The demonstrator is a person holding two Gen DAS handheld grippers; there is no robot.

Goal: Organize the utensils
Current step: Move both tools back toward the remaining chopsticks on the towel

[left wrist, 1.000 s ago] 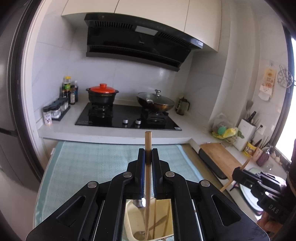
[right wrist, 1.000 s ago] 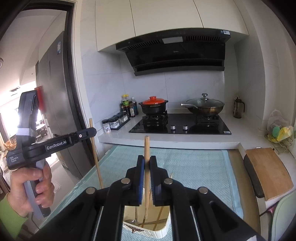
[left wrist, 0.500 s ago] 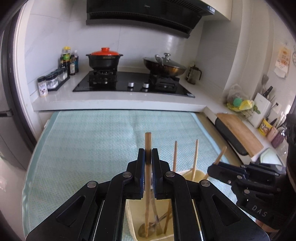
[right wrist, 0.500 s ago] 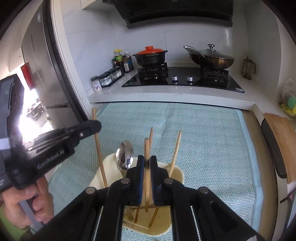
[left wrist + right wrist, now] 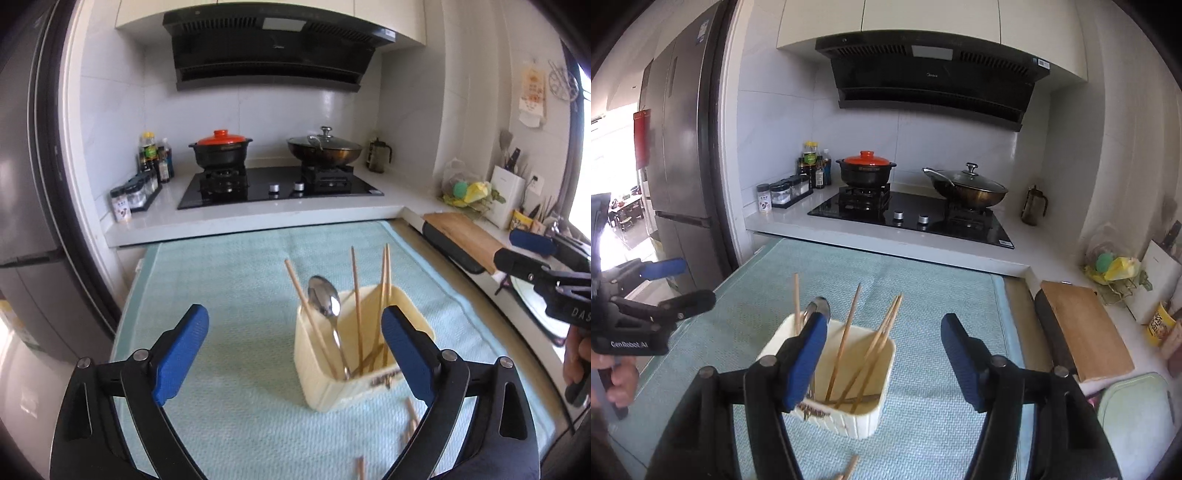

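Note:
A cream utensil holder (image 5: 328, 384) stands on the light green mat (image 5: 229, 295), also in the right wrist view (image 5: 864, 421). Several wooden chopsticks (image 5: 355, 295) and a metal spoon (image 5: 325, 299) stand in it. Chopsticks (image 5: 846, 339) lean inside it in the right wrist view too. More loose chopsticks (image 5: 410, 410) lie on the mat in front of the holder, also in the right wrist view (image 5: 849, 467). My left gripper (image 5: 293, 354) is open and empty, above and in front of the holder. My right gripper (image 5: 884, 360) is open and empty above the holder.
A stove (image 5: 277, 184) with a red-lidded pot (image 5: 221, 149) and a wok (image 5: 325, 149) sits behind the mat. Spice jars (image 5: 135, 188) stand at the left. A wooden cutting board (image 5: 1082, 328) lies at the right. A fridge (image 5: 683, 166) stands at the left.
Both grippers were shut on a chopstick each and lowered them into the holder. Now both are open and drawn back, and the chopsticks stand in the holder.

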